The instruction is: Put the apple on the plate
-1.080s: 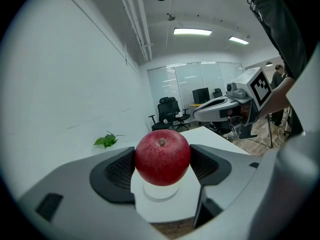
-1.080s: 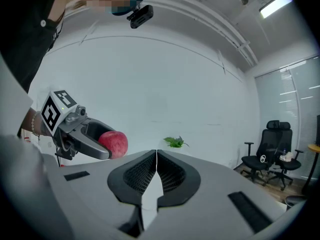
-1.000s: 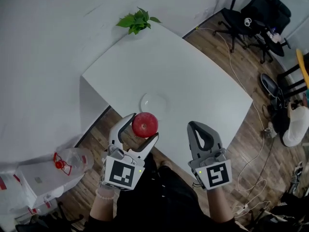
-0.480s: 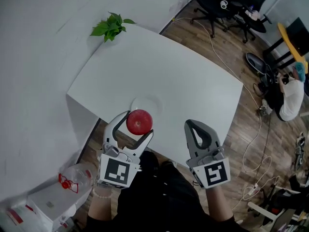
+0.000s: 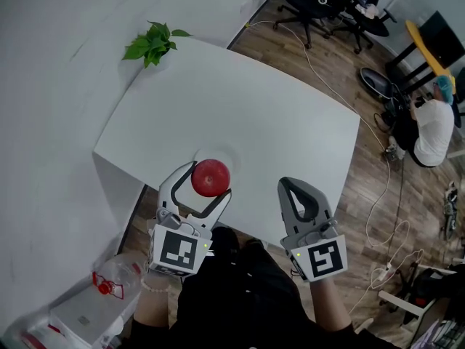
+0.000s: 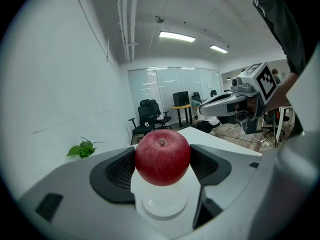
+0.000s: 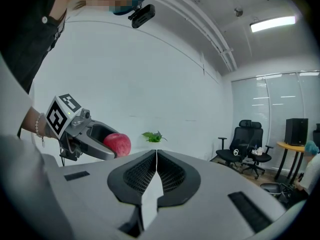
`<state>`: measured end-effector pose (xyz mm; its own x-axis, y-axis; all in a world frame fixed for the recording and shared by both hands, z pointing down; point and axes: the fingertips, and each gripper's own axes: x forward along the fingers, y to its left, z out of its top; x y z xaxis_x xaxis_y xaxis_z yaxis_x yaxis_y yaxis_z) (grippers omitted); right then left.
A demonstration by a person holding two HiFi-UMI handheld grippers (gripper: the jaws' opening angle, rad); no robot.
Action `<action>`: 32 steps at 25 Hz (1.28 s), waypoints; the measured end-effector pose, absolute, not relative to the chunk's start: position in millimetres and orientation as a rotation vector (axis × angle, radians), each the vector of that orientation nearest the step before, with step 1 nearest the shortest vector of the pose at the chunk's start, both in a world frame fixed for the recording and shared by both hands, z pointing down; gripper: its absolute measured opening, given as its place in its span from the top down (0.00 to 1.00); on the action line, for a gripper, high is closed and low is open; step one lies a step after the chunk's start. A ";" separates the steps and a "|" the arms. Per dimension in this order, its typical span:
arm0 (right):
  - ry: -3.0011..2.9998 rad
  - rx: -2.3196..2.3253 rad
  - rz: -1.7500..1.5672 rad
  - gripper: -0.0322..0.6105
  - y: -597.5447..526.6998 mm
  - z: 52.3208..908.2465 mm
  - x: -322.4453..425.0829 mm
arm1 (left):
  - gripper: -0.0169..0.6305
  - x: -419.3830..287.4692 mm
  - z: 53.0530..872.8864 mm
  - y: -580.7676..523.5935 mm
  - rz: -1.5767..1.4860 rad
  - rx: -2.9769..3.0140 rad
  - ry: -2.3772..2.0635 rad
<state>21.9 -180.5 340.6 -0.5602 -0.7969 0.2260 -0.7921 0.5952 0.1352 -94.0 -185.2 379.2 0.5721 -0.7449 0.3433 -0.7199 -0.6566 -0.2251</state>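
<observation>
The plate (image 6: 164, 201) lies bare, and the white table (image 5: 283, 115) around it is open on every side. A small plant (image 5: 152, 43) stands well apart from the plate, at the far corner. The apple (image 5: 211, 178) hangs over the plate's near rim, apparently not touching it.

The left gripper (image 5: 209, 181) carries the red apple (image 5: 211, 177) (firmly clamped) toward 12 o'clock, now overlapping the white plate (image 5: 227, 153).

Red apple (image 6: 162, 156), stem up, held over round white plate (image 6: 163, 202).
</observation>
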 end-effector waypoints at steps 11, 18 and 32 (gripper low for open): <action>-2.492 1.332 0.024 0.89 -181.1 354.5 23.8 | 0.42 -89.7 421.0 -209.4 -0.656 -2.778 1.234; -2.445 1.368 0.059 0.89 -185.5 368.1 22.8 | 0.42 -89.5 448.4 -226.6 -0.687 -2.808 1.240; -2.369 1.394 0.106 0.89 -181.8 383.1 31.3 | 0.42 -85.0 509.2 -237.6 -0.726 -2.921 1.206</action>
<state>31.3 -181.8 383.1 -0.4303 -0.8254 0.3654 -0.8547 0.5028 0.1292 -85.0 -237.6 509.2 0.6241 -0.6458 0.4399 -0.6910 -0.7189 -0.0752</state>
